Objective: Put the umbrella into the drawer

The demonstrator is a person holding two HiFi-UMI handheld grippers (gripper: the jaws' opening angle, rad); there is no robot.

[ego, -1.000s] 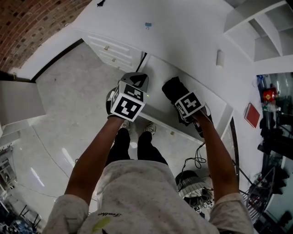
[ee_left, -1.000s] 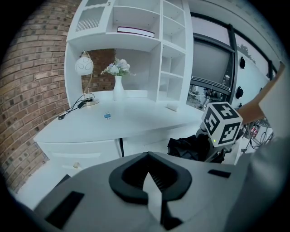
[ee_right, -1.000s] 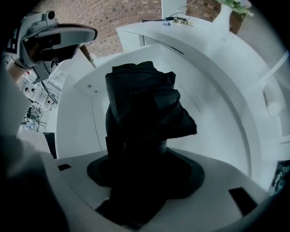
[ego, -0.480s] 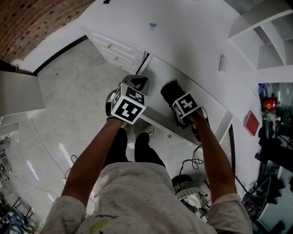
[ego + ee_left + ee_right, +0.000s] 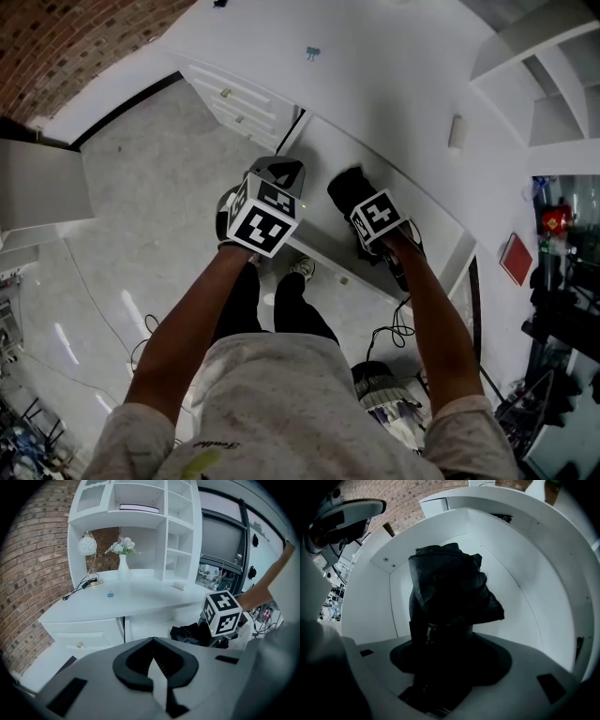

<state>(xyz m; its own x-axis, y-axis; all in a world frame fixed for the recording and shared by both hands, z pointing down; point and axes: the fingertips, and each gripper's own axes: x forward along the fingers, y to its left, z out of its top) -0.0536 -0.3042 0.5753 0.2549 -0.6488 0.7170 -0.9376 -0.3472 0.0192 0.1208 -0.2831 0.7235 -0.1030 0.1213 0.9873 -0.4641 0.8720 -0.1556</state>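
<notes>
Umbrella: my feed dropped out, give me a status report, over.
Right gripper jaws shut on umbrella, held in open drawer. Left gripper jaws shut, empty. Nothing seen blocking.

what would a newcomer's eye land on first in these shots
The folded black umbrella stands out most: it is clamped in the right gripper, and the walls of the open white drawer show all around it. Next is the left gripper, shut on nothing, facing the white desk with its vase of flowers.
</notes>
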